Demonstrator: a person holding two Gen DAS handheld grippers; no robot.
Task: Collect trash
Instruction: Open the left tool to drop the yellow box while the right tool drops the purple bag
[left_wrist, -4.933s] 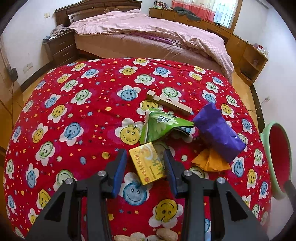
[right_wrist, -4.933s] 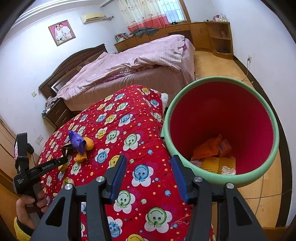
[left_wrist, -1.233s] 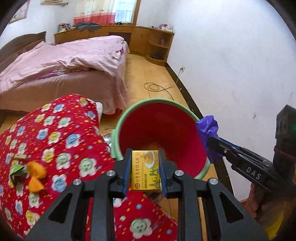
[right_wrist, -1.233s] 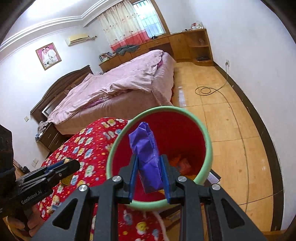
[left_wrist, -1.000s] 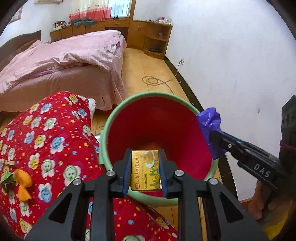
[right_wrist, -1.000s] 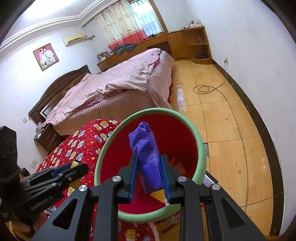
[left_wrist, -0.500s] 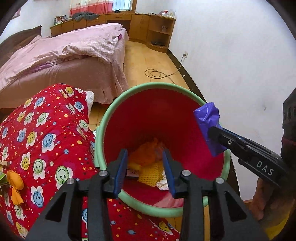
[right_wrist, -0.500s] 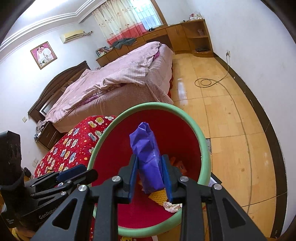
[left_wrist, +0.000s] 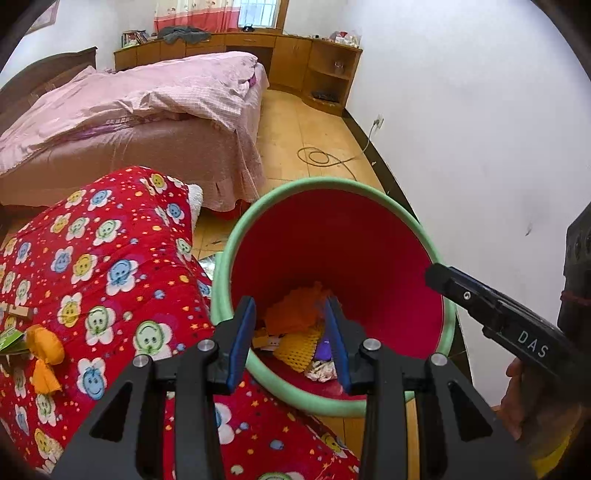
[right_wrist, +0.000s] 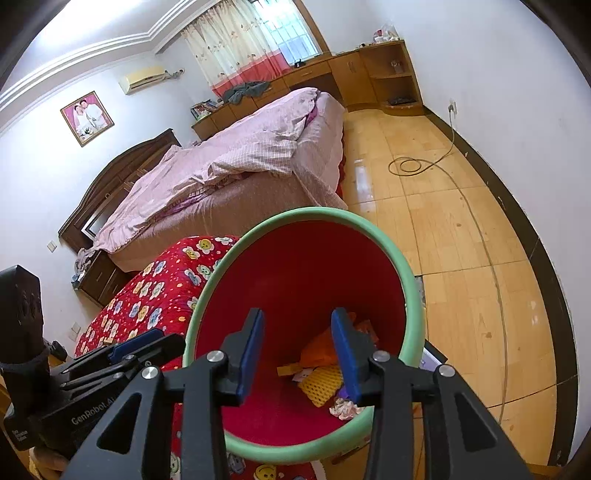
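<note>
Left wrist view: both hand-held grippers, left (left_wrist: 290, 334) and right (right_wrist: 297, 350), agape, empty, over bin (left_wrist: 236, 236); orange wrapper (left_wrist: 44, 350) uncollected on bench (left_wrist: 110, 236).

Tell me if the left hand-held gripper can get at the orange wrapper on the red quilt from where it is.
Probably yes. The left hand-held gripper is open and empty over the bin; the orange wrapper lies uncovered on the quilt to its left.

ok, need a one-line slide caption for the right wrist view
Right gripper, jaws open and empty, over the red trash bin holding orange, yellow and purple trash.
</note>
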